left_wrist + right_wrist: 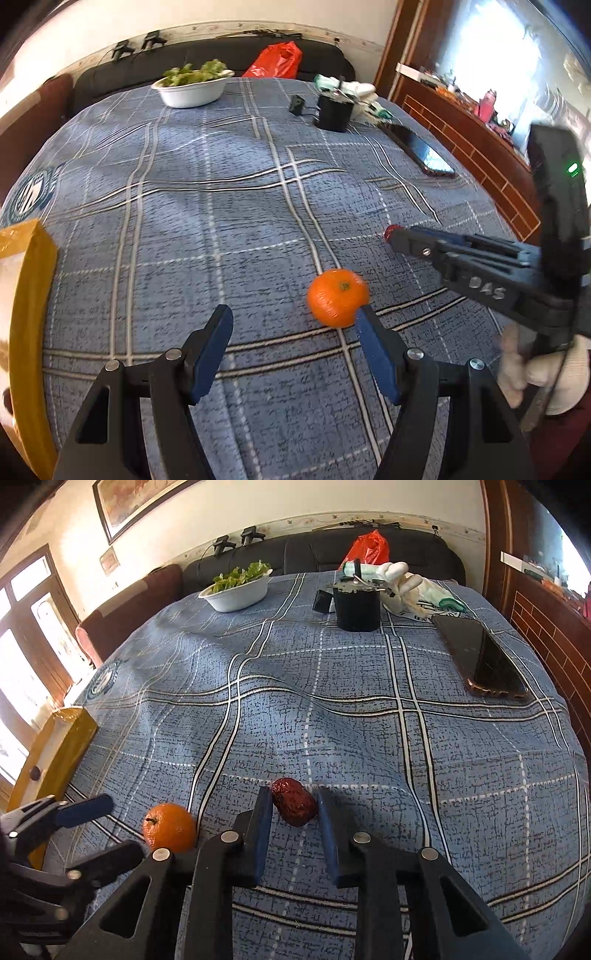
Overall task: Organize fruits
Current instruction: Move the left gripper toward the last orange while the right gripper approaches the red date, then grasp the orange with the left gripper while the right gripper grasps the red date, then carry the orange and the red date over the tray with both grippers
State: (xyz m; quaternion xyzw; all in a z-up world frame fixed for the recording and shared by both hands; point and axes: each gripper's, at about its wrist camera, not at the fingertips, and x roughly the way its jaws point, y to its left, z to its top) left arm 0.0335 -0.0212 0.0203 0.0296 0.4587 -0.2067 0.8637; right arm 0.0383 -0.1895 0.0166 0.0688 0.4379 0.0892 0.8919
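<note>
Blue plaid cloth: covers the bench point(369, 701) from edge to edge, rumpled into low folds near the middle.
Left gripper point(291, 328): jaws spread wide with nothing between them; its right blue pad touches or just overlaps the orange at the fruit's 4 o'clock side, contact unclear through blur.
Orange point(338, 302): lies on the cloth outside the left gripper's gap, at 1 o'clock from it; in the right wrist view point(170, 827) it lies at 9 o'clock of the right gripper, near the left gripper's fingertips.
Right gripper point(293, 801): jaws parted around the date, one pad on each side; a narrow gap seems to remain, so a firm grip cannot be told.
Red date point(294, 806): dark, wrinkled, resting on the cloth between the right gripper's fingertips; in the left wrist view only a red end shows at the gripper tip point(390, 232).
Yellow box point(59, 753): at the bench's 9 o'clock edge, open side toward the camera.
White bowl point(236, 590): holds green leaves, at the far 11 o'clock part.
Black cylinder point(357, 607): stands at 12 o'clock, a small black block point(322, 602) just beside it.
White gloves point(406, 579): heaped behind the cylinder.
Phone point(484, 661): dark screen up, at 2 o'clock near the edge.
Red bag point(369, 548): on the dark sofa point(295, 554) beyond the bench.
In the way: between the two fruits and the yellow box only bare cloth shows.
</note>
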